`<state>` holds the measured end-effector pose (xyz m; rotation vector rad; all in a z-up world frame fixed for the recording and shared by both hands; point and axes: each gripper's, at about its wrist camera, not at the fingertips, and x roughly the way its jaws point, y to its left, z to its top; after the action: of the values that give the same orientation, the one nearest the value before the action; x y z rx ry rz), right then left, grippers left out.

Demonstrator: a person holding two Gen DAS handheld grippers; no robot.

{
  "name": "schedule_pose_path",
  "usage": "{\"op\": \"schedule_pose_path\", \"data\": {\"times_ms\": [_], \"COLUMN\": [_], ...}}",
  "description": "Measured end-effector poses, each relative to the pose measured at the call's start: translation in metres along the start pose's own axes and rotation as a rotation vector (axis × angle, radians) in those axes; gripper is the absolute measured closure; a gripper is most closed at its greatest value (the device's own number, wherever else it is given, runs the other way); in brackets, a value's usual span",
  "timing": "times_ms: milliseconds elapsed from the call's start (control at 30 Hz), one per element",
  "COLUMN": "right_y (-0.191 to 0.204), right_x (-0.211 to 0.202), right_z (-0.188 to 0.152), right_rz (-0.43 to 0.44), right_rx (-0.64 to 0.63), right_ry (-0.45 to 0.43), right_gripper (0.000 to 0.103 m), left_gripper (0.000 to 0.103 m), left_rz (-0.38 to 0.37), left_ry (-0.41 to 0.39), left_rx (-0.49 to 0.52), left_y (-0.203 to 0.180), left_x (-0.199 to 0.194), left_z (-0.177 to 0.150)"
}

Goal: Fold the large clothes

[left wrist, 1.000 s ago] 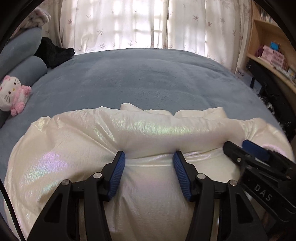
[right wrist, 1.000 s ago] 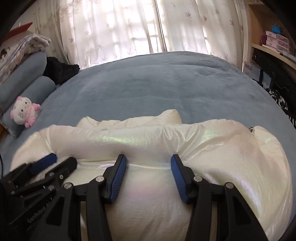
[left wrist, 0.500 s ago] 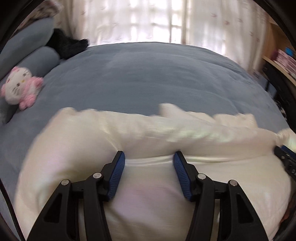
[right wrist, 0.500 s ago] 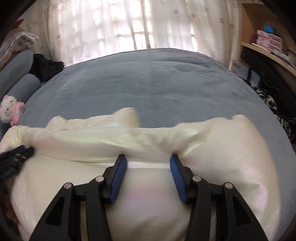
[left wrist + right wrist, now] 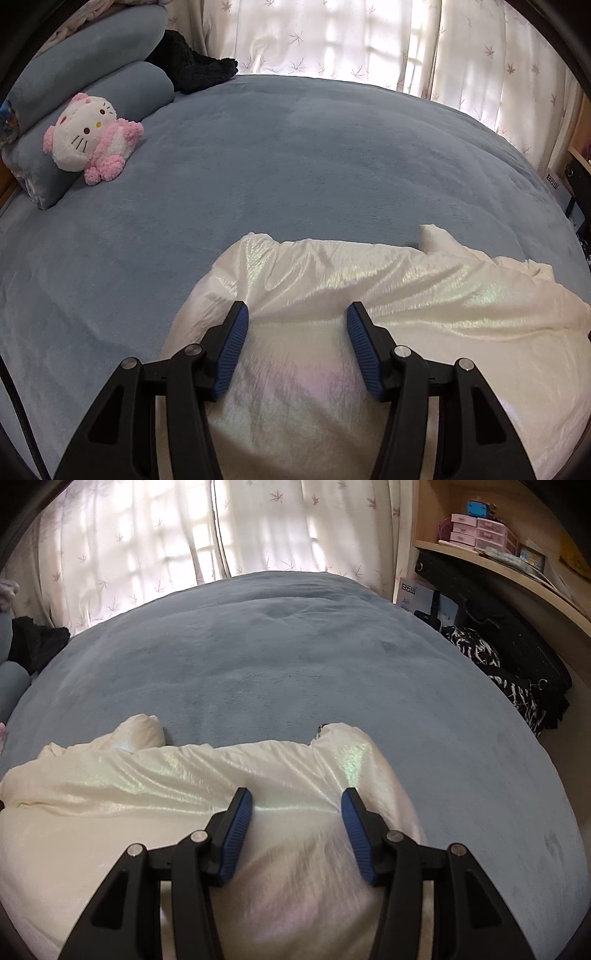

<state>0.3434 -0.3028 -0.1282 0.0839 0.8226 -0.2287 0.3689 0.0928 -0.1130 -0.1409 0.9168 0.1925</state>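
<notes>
A shiny cream-white puffy garment [image 5: 424,295] lies bunched on the blue-grey bed [image 5: 295,166], with a thick fold running across it. My left gripper [image 5: 297,325] stands open over the garment's left end, its blue pads [image 5: 232,347] apart, and blurred fabric shows between and beneath them. In the right wrist view the same garment [image 5: 147,775] fills the lower left. My right gripper [image 5: 297,808] stands open over its right end, near a rounded corner with a dark zip piece [image 5: 321,729]. I cannot tell whether the pads touch the fabric. Neither gripper shows in the other's view.
A pink and white plush cat [image 5: 88,142] leans on grey-blue pillows [image 5: 92,66], with a black cloth [image 5: 192,70] behind. Curtains [image 5: 369,40] hang beyond the bed. On the right stand a wooden shelf [image 5: 498,554], a black bag [image 5: 517,638] and patterned dark fabric [image 5: 491,672].
The grippers have moved apart along the garment, the left one to its left end and the right one to its right end. Each has left the other's view. The jaws stayed equally wide.
</notes>
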Motion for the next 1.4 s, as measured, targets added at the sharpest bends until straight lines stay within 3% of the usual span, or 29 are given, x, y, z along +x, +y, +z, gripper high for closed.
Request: {"op": "schedule_pose_path", "data": {"times_ms": [300, 567, 700, 933, 1100, 1400], "right_y": [0.004, 0.033, 0.046, 0.065, 0.076, 0.084], "right_x": [-0.046, -0.102, -0.136, -0.181, -0.199, -0.196], "right_z": [-0.005, -0.026, -0.042, -0.074, -0.105, -0.153], "right_rz": [0.061, 0.132, 0.193, 0.254, 0.279, 0.332], "right_rx": [0.021, -0.005, -0.023, -0.071, -0.087, -0.084], "right_ry": [0.023, 0.070, 0.065, 0.021, 0.005, 0.036], "right_gripper": [0.052, 0.052, 0.052, 0.052, 0.052, 0.052], "left_gripper": [0.048, 0.048, 0.040, 0.033, 0.029, 0.029], "left_rz": [-0.009, -0.047, -0.084, -0.194, -0.303, -0.573], "left_ry": [0.056, 0.090, 0.084, 0.060, 0.065, 0.148], "left_rx": [0.040, 0.036, 0.039, 0.022, -0.052, -0.185], "left_y": [-0.008, -0.007, 0.000, 0.013, 0.026, 0.039], "left_x": [-0.043, -0.108, -0.141, -0.195, -0.216, -0.188], "left_z": [-0.006, -0.022, -0.037, -0.075, -0.109, -0.177]}}
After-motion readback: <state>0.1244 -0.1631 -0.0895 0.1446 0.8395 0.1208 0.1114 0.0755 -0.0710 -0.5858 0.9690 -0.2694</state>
